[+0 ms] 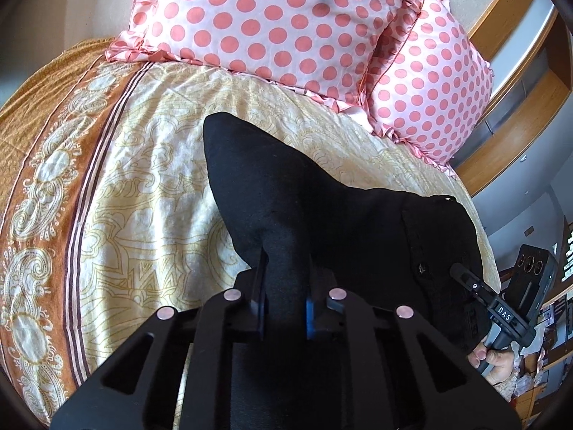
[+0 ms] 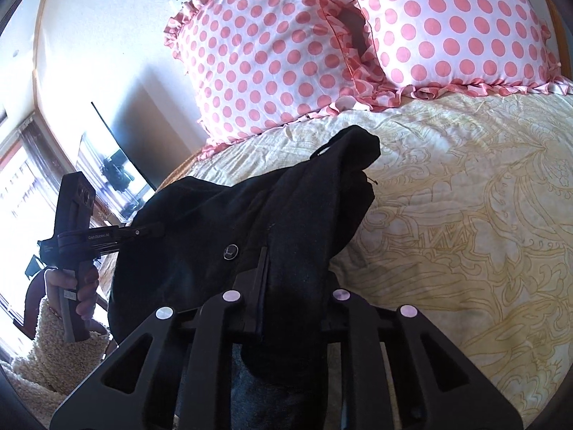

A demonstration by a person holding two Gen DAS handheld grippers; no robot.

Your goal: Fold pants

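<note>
Black pants [image 1: 322, 215] held up off the bed [image 1: 143, 186], bunched, strung between both claws. Left claw [image 1: 286, 286] clenched on a fold of the fabric; cloth runs straight out from between its fingers and rises to a peak toward the far side. Right claw [image 2: 293, 279] also clenched on a thick bunch of the same pants [image 2: 250, 222].

Key relation: long axis of the garment runs left-right between the two claws, with slack sagging in the middle; the button end [image 2: 230, 251] sits nearer the left claw. Neither claw is closer to the bed by any margin I can tell.

Likely next: spread the claws apart to tension the cloth, then lower it flat on the bed, near side of the polka-dot pillows [image 1: 286, 25]. Risk: bunched layers stay twisted.
</note>
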